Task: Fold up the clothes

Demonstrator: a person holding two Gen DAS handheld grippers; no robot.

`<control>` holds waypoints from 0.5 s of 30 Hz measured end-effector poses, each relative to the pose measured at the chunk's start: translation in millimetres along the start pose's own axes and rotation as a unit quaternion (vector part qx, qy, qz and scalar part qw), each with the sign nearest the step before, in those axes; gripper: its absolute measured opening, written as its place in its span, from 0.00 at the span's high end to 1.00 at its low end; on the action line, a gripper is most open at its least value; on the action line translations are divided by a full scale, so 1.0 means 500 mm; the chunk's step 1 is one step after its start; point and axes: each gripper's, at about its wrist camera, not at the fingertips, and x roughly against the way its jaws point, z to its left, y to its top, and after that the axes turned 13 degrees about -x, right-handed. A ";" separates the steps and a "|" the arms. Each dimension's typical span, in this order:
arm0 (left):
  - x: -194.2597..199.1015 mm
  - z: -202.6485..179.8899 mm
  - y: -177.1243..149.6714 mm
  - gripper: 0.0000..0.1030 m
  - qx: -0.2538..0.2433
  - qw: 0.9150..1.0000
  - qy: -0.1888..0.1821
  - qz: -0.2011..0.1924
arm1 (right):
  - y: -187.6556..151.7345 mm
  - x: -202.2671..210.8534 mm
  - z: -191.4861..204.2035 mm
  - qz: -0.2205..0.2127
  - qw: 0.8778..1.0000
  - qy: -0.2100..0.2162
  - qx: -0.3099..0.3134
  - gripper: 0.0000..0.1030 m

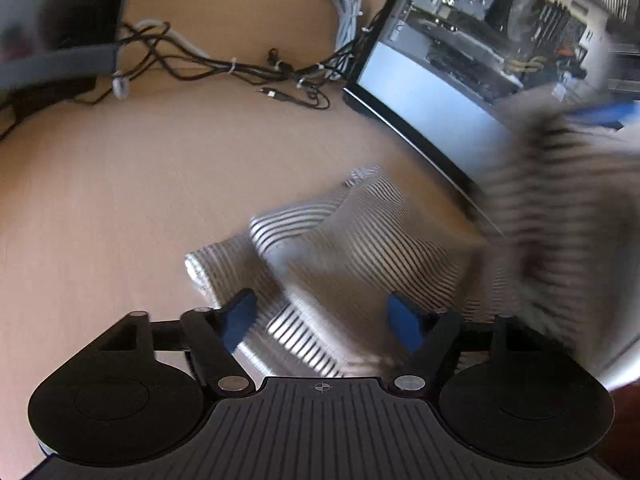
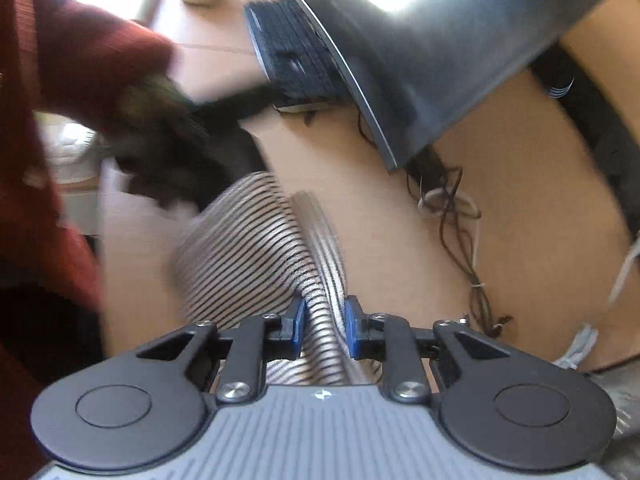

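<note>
A black-and-white striped garment (image 1: 352, 240) lies crumpled on the tan desk (image 1: 120, 200). My left gripper (image 1: 322, 314) is open just above its near part, blue pads spread wide and holding nothing. At the right of the left wrist view a blurred part of the cloth is lifted (image 1: 552, 200) by the other gripper. In the right wrist view my right gripper (image 2: 325, 326) is shut on a bunched fold of the striped garment (image 2: 256, 256), which hangs down from it towards the desk. The left gripper shows there as a dark blur (image 2: 180, 160) held by a red-sleeved arm (image 2: 80, 60).
A computer case with a glass side (image 1: 500, 40) stands at the right back of the desk. Tangled cables (image 1: 240, 68) run along the back wall. A monitor (image 1: 48, 20) stands at the back left. A dark keyboard (image 2: 296, 56) leans near the case (image 2: 440, 60).
</note>
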 end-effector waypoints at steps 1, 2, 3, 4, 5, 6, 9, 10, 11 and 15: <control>0.012 0.005 -0.006 0.31 0.007 1.000 -0.003 -0.001 | 0.001 -0.035 -0.012 0.004 1.000 0.005 -0.005 0.81; 0.024 0.009 -0.013 0.31 0.014 1.000 -0.007 -0.003 | 0.002 -0.069 -0.023 0.009 1.000 0.009 -0.010 0.82; 0.041 0.012 -0.019 0.29 0.018 1.000 0.000 -0.006 | 0.002 -0.104 -0.027 0.010 1.000 0.008 -0.005 0.83; 0.058 0.016 -0.024 0.24 0.022 1.000 0.007 -0.010 | 0.002 -0.139 -0.031 0.015 1.000 0.013 -0.004 0.84; 0.075 0.019 -0.030 0.24 0.026 0.999 0.014 -0.013 | 0.002 -0.173 -0.035 0.022 1.000 0.018 -0.003 0.86; 0.092 0.023 -0.036 0.24 0.029 0.999 0.022 -0.017 | 0.000 -0.202 -0.039 0.028 0.999 0.026 -0.012 0.86; 0.168 0.034 -0.037 0.20 0.040 0.997 0.041 -0.050 | -0.008 -0.258 -0.048 0.022 0.998 0.041 -0.046 0.85; 0.183 0.032 -0.026 0.19 0.036 0.996 0.047 -0.062 | -0.010 -0.268 -0.054 0.015 0.997 0.043 -0.063 0.85; 0.197 0.029 -0.015 0.19 0.032 0.995 0.052 -0.074 | -0.016 -0.265 -0.060 0.008 0.995 0.047 -0.088 0.85; 0.189 -0.007 0.046 0.19 -0.004 0.994 0.039 -0.102 | -0.041 -0.246 -0.067 -0.020 0.987 0.048 -0.149 0.85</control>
